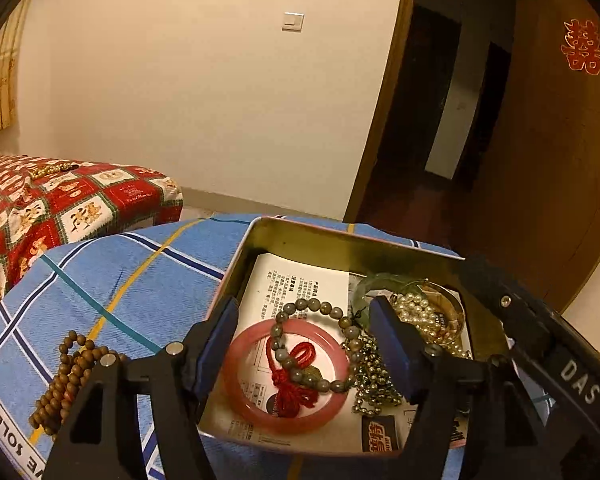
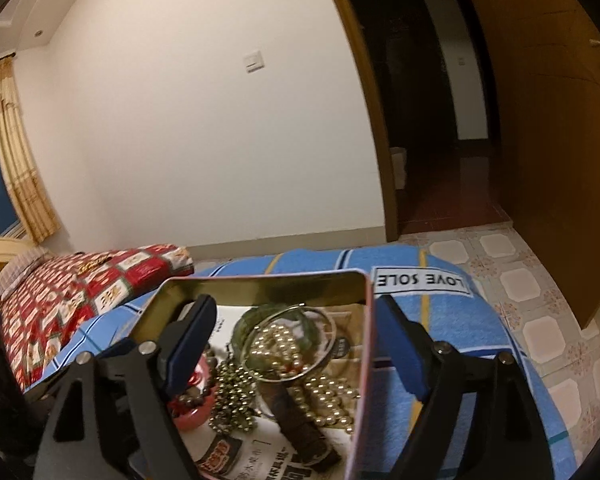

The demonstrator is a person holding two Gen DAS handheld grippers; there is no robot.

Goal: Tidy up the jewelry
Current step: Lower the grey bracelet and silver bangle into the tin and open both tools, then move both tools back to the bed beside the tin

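A blue plaid cloth [image 1: 112, 280] covers the surface, with a red patterned bed [image 1: 40, 208] behind, cream wall and open wooden door [image 1: 560, 140]. A metal tin [image 1: 340, 240] holds a pink bangle [image 1: 236, 360], grey bead bracelet [image 1: 320, 308] and pearls [image 2: 324, 396]; brown wooden beads [image 1: 72, 380] lie outside. The left hand-held gripper [image 1: 304, 344] hangs released over the bangle. The right hand-held gripper [image 2: 296, 356], released, straddles the tin's right wall.

One open metal tin [image 1: 300, 236] holds one pink bangle [image 1: 236, 384], one grey bead bracelet [image 1: 324, 308], perhaps two pearl strands [image 1: 416, 312]. One brown bead string [image 1: 66, 384] lies at nine o'clock.
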